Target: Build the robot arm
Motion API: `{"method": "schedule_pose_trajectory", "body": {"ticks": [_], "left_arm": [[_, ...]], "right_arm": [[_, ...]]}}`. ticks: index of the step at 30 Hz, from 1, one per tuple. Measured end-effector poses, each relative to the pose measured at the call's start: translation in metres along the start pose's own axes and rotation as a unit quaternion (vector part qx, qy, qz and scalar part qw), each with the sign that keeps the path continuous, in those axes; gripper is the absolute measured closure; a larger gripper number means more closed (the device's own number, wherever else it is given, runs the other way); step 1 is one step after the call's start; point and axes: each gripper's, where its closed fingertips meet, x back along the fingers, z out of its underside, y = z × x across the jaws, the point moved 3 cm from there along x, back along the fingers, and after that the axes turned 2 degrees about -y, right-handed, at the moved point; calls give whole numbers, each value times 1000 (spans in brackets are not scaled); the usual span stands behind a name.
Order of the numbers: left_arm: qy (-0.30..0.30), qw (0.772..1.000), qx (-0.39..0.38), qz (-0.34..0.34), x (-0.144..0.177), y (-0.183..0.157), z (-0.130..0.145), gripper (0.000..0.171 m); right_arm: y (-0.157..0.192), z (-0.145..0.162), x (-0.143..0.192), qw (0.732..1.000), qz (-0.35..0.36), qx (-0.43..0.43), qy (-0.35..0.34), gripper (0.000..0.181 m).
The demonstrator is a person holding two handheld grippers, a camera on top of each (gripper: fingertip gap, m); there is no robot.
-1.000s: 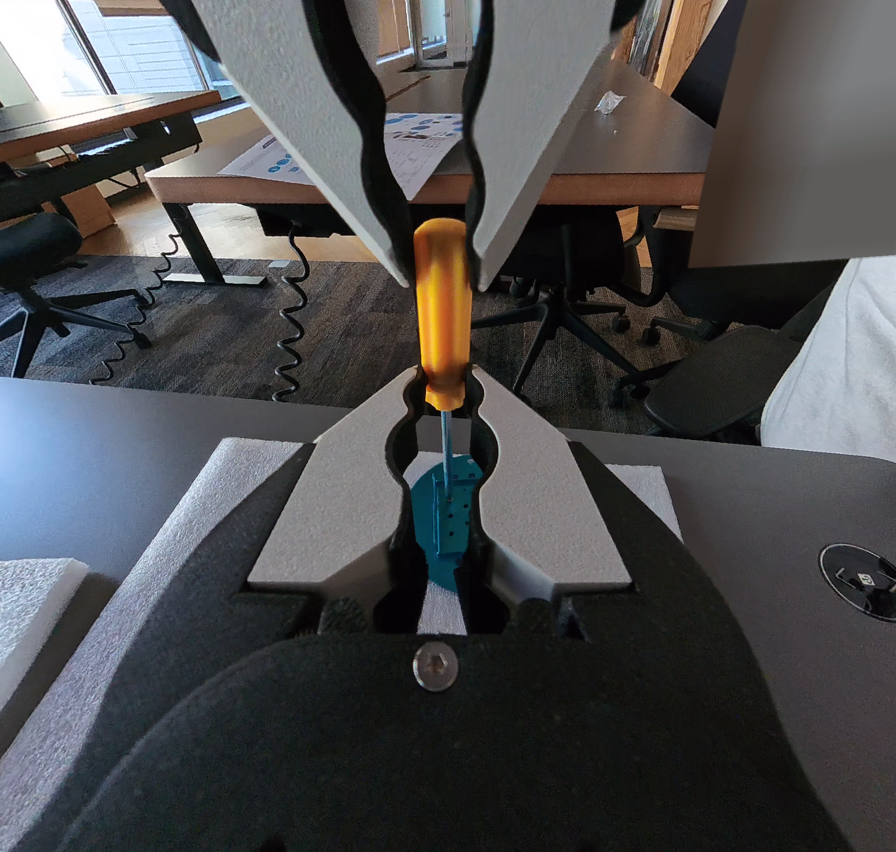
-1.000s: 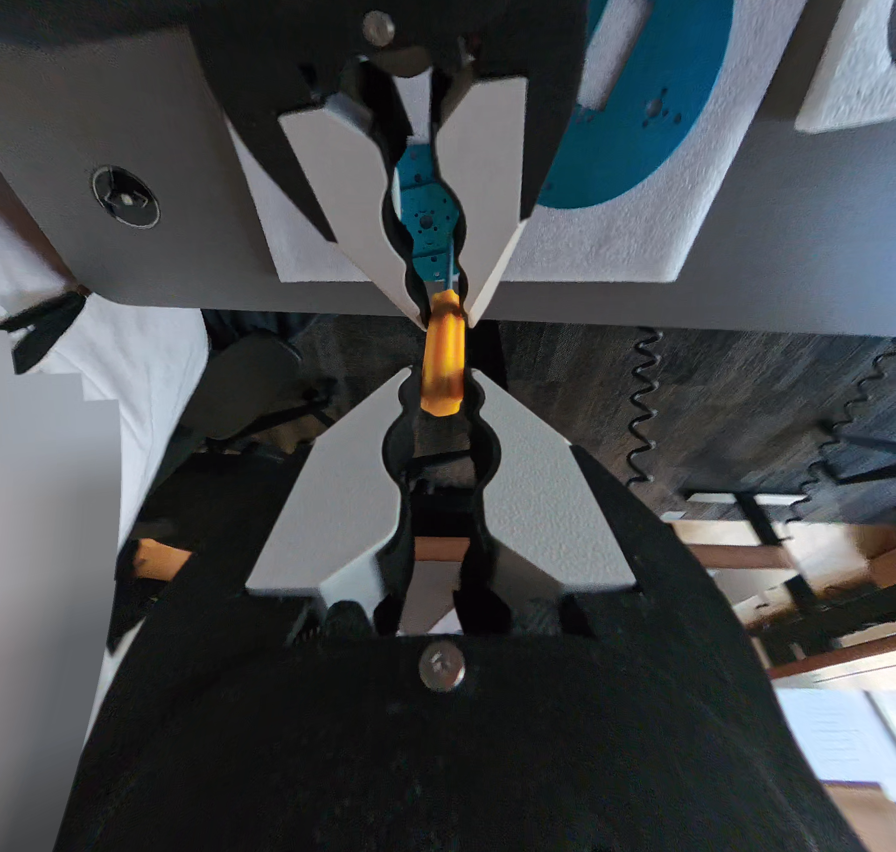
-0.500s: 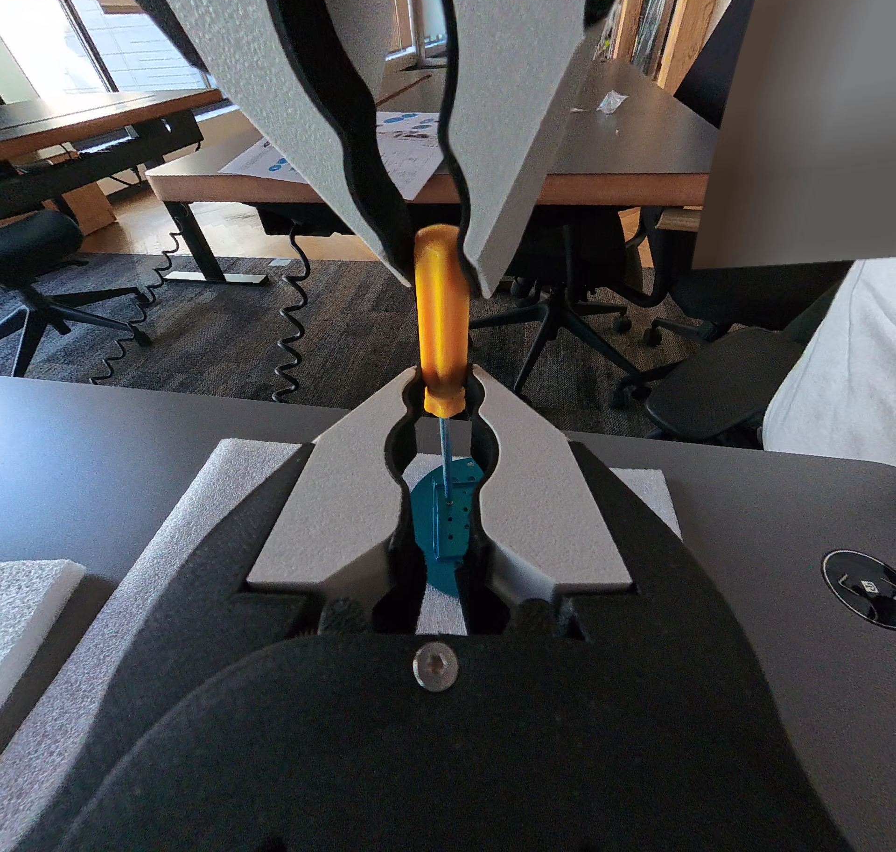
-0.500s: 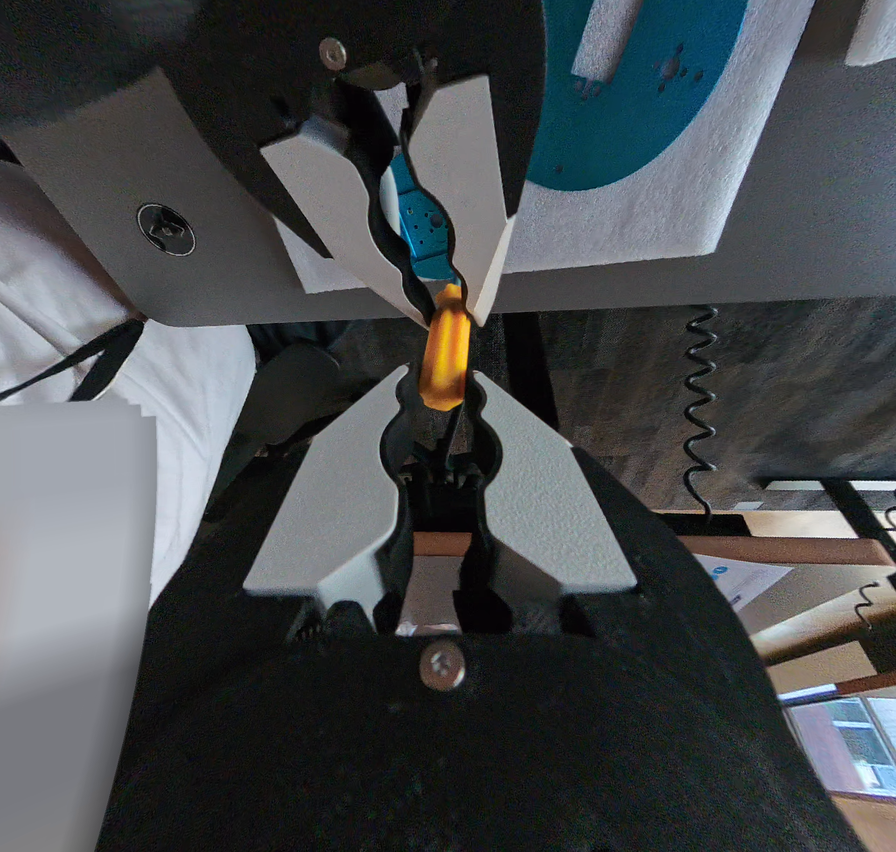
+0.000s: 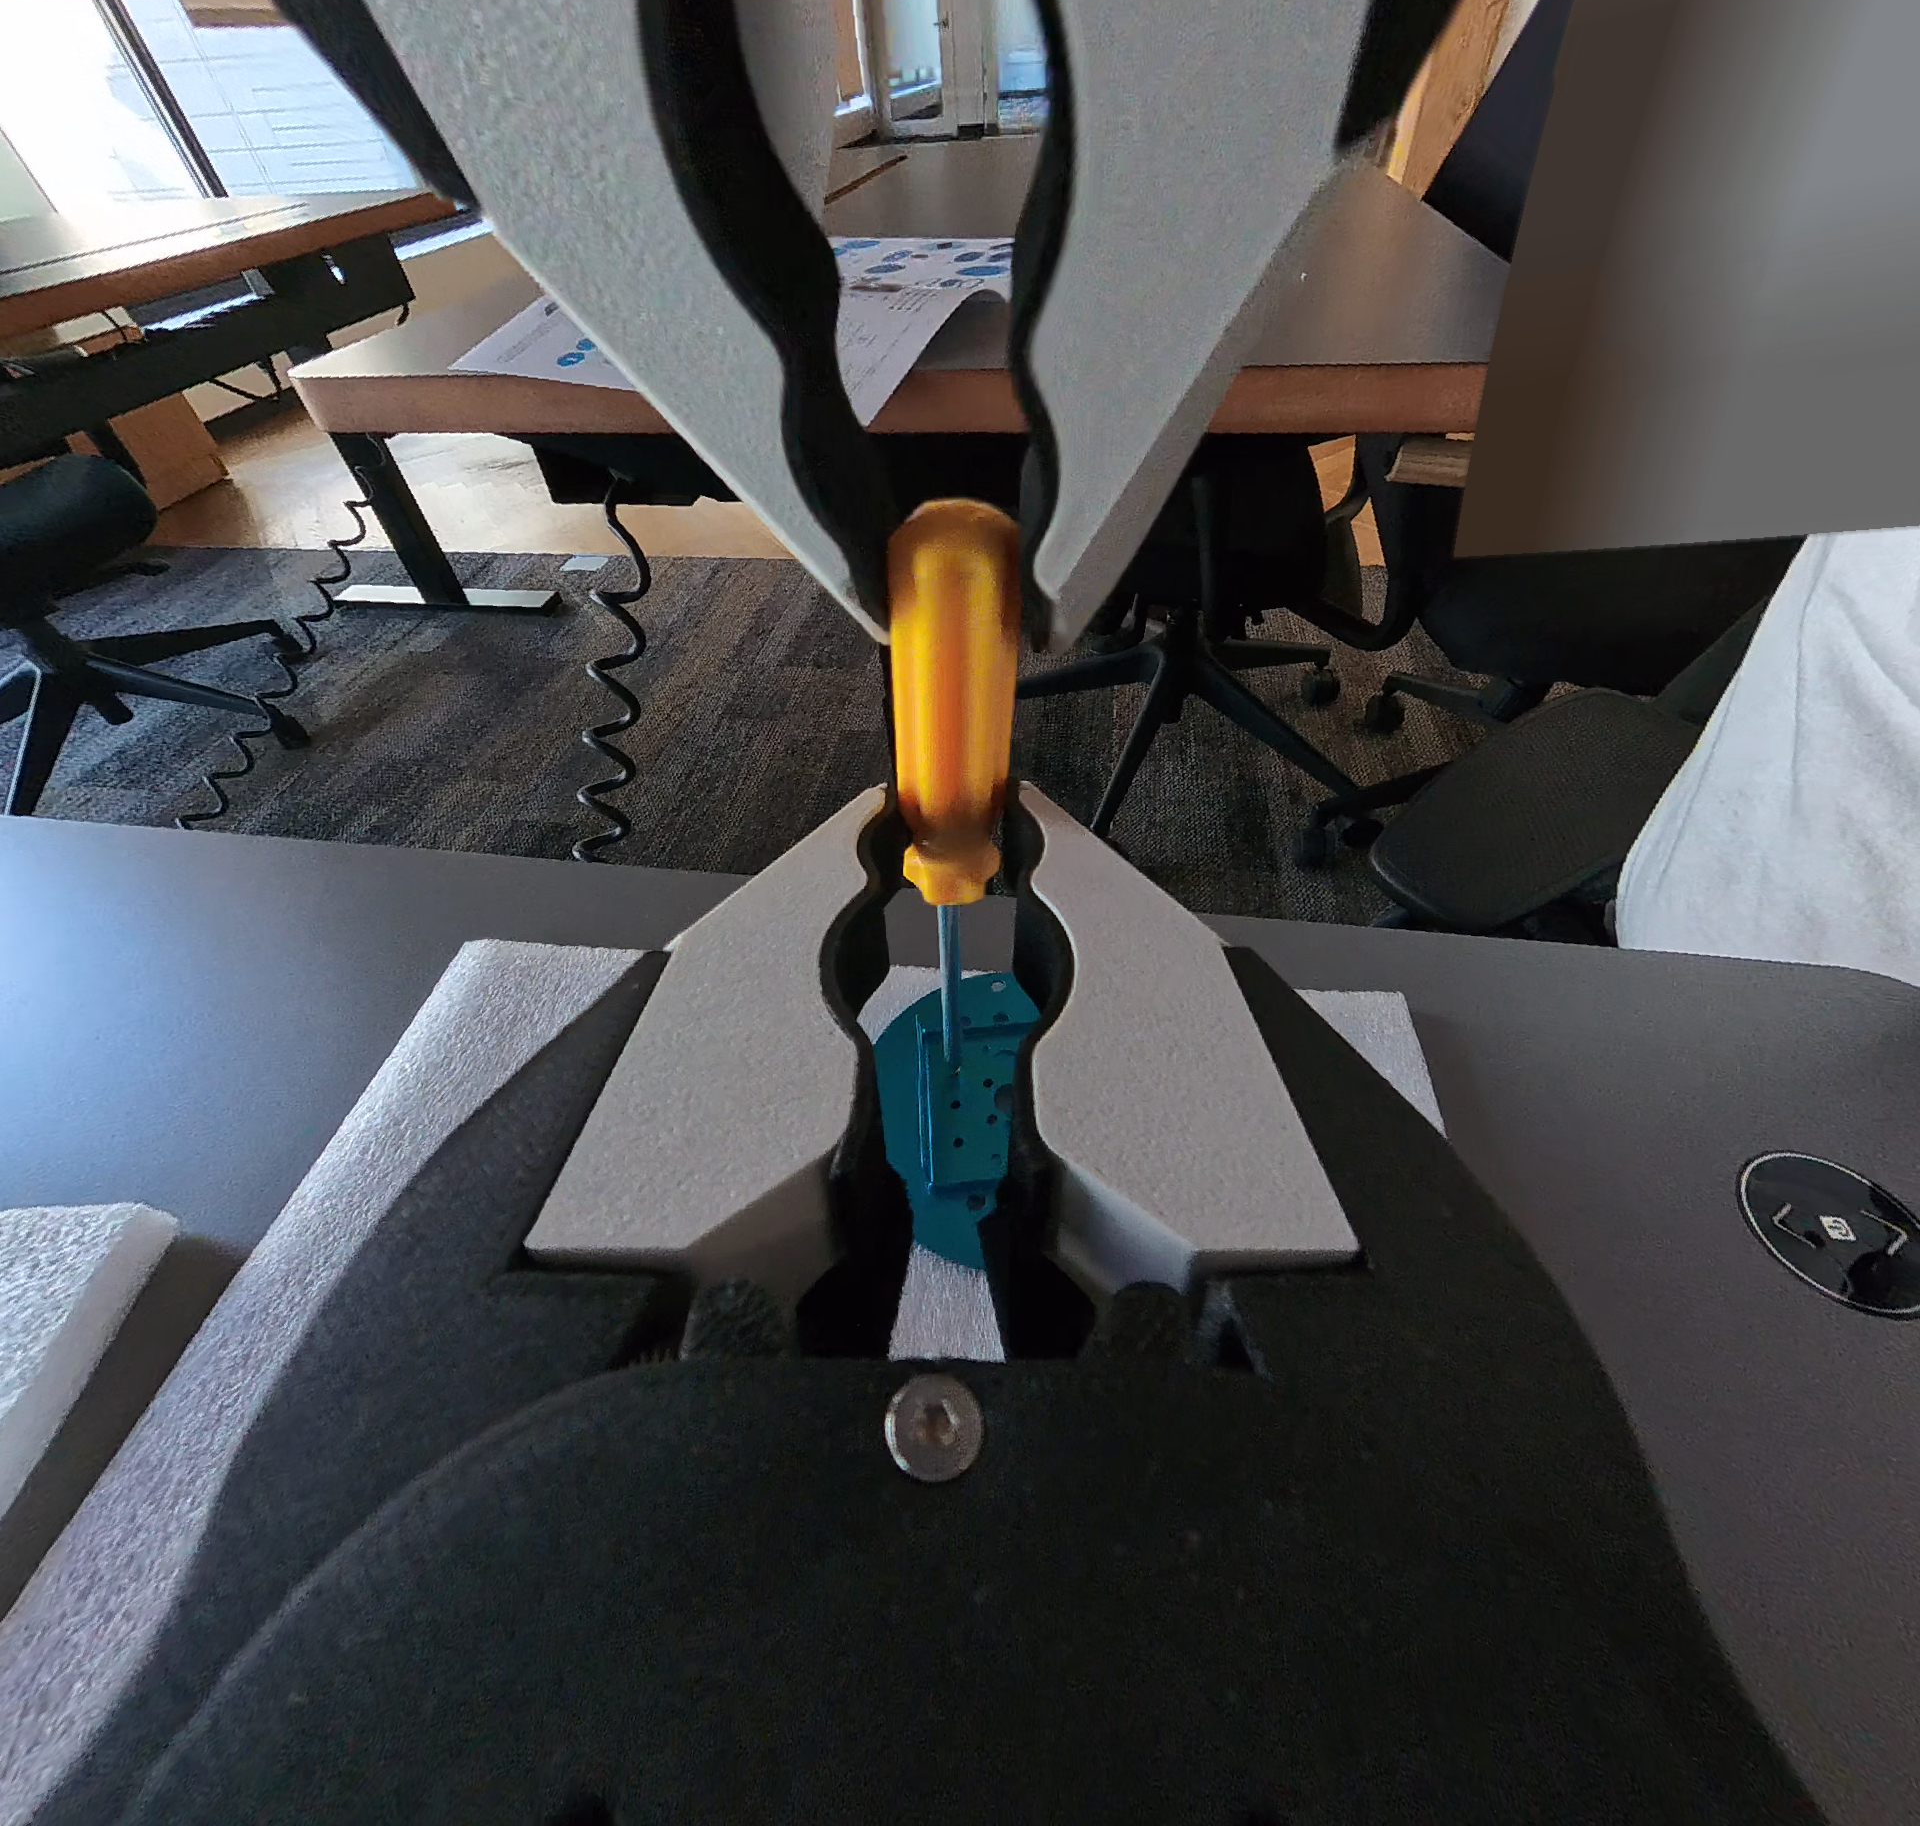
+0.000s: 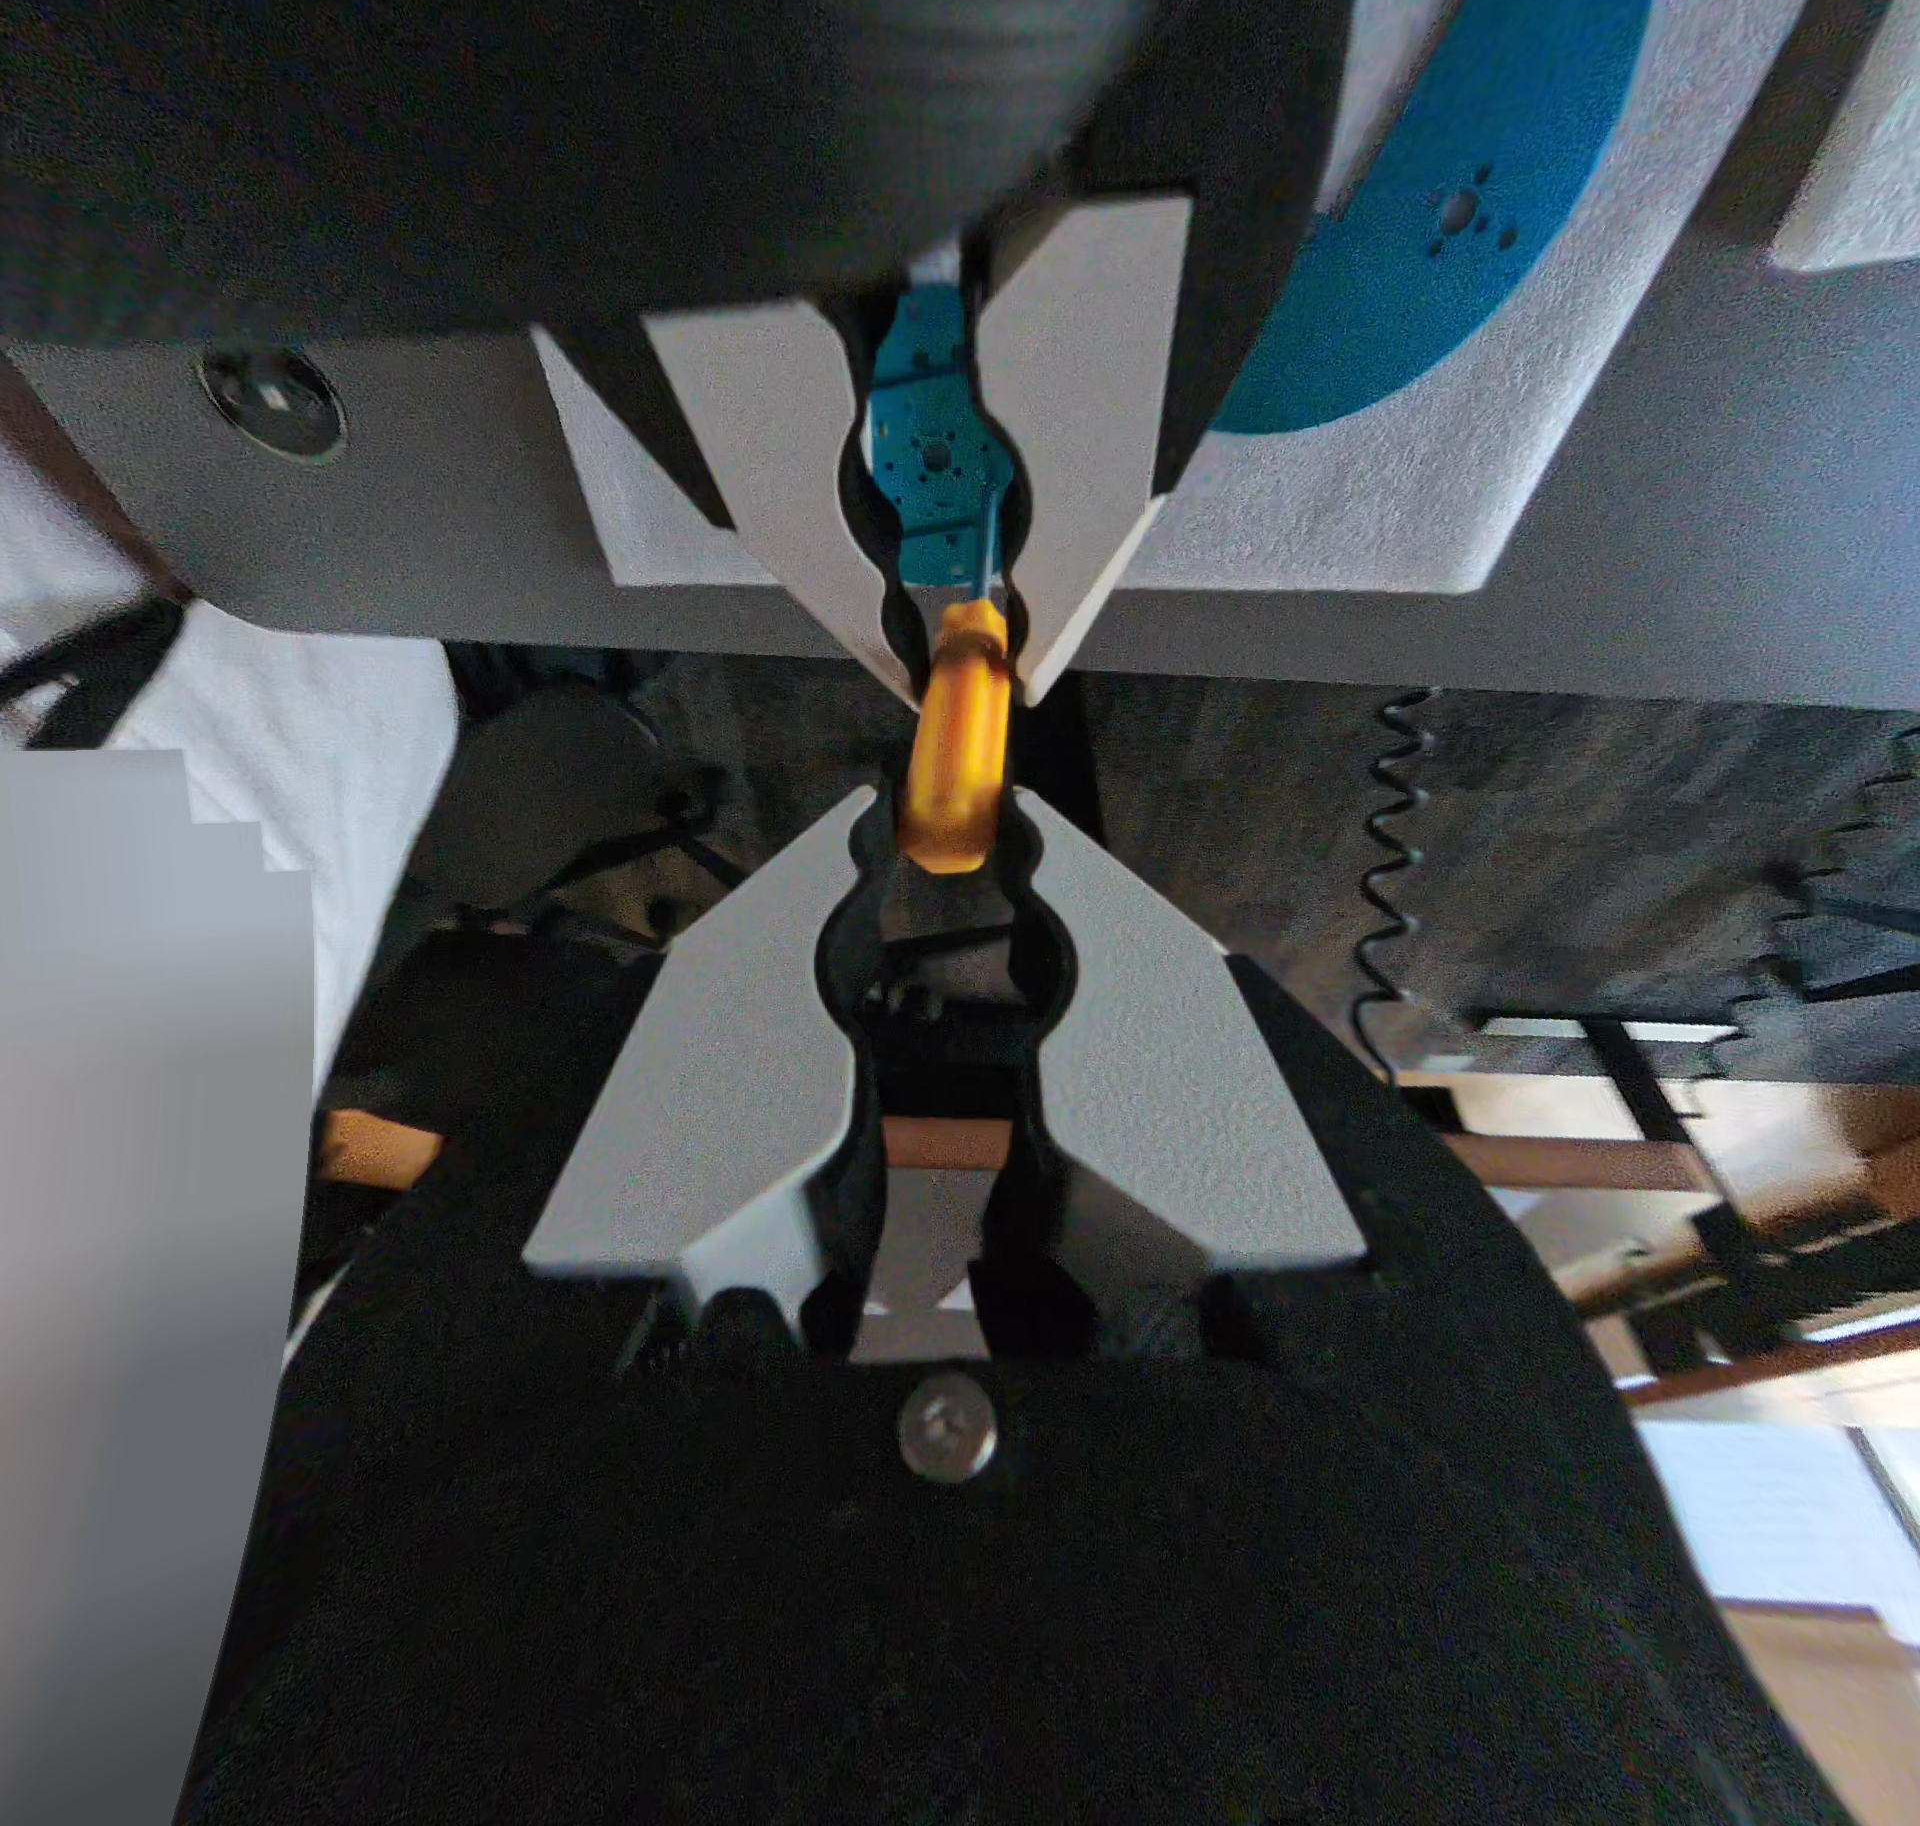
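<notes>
1. Your right claw (image 6: 951,810) is clamped on the orange screwdriver (image 5: 948,716) handle top.
2. Your left claw (image 5: 951,820) closes around the handle's lower end.
3. Its tip meets the blue bracket (image 5: 961,1101) on white foam (image 5: 499,1028), on the dark surface (image 5: 260,935).

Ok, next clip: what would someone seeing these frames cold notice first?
An orange-handled screwdriver stands upright at the centre, gripped at both ends: the right gripper pinches its top, the left gripper its lower handle. Its thin shaft runs down onto a small blue perforated bracket, on a blue disc lying on white foam.
</notes>
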Motion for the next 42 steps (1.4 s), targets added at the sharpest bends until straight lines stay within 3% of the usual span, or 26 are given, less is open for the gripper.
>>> {"method": "schedule_pose_trajectory", "body": {"ticks": [3,6,8,12,21,32,42], "left_arm": [[-2,1000,3,-2,2,2,0,155],[-3,1000,3,-1,1,1,0,155],[-3,1000,3,1,0,1,0,155],[-2,1000,1,0,1,1,0,155],[2,1000,-2,-7,-1,2,0,156],[2,1000,-1,-12,-4,3,0,157],[2,1000,-3,-14,-4,4,0,157]], "right_arm": [[-4,-3,1,997,-53,-57,-25,163],[-4,-2,1,998,-30,44,-45,157],[-8,-1,2,990,32,129,-58,149],[0,-2,3,972,74,215,-66,164],[-3,3,2,990,62,121,-43,165],[-6,10,0,997,29,67,-27,165],[-6,9,0,997,41,72,-1,165]]}}
